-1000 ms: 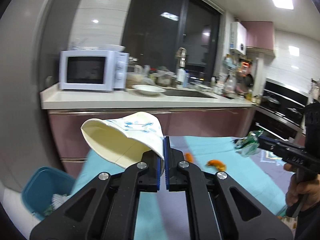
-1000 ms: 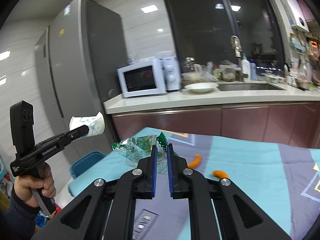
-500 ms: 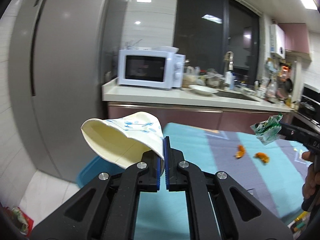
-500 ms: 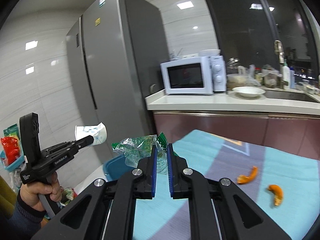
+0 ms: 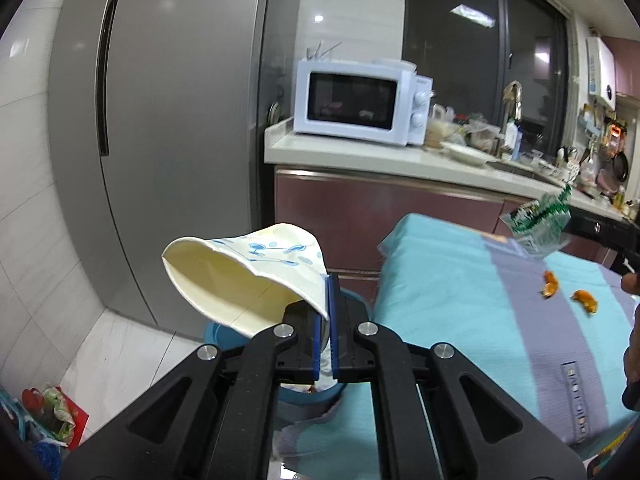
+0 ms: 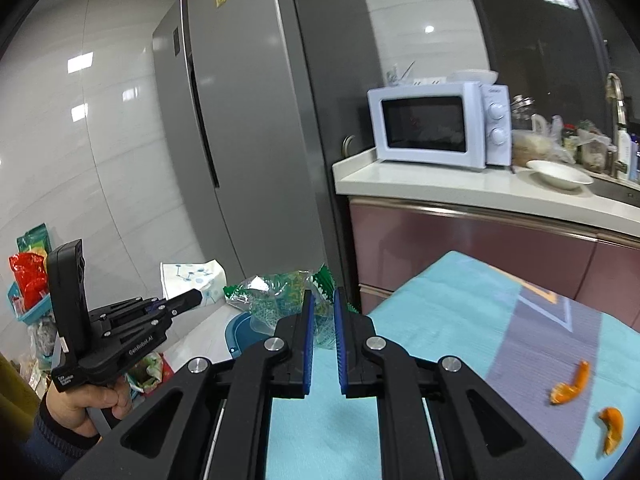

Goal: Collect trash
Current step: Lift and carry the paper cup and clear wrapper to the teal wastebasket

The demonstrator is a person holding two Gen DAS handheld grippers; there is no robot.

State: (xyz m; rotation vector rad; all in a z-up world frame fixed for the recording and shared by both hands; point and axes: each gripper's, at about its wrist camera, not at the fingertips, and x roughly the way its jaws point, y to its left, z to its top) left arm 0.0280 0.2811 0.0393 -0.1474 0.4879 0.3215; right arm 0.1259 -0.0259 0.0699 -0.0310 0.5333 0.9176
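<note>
Left wrist | left tool (image 5: 326,316) clamps paper cup (image 5: 244,276) | cup hides blue bin (image 5: 224,332) | fridge (image 5: 160,120) behind

We count two grippers (image 6: 320,316) (image 6: 196,298), one crushed paper cup (image 5: 248,272), one green wrapper (image 6: 276,300), two orange peel pieces (image 6: 570,384) (image 6: 612,428) on the surface (image 6: 440,320), one blue bin (image 6: 240,328), one microwave (image 6: 436,124), one fridge (image 6: 248,120) and one white bowl (image 6: 558,174).

Both wrist views look slightly downward from near the table's (image 5: 460,280) end toward the microwave (image 5: 360,102), sharing it, the fridge (image 6: 248,120) left of it, and the blue bin (image 6: 240,332) below.
</note>
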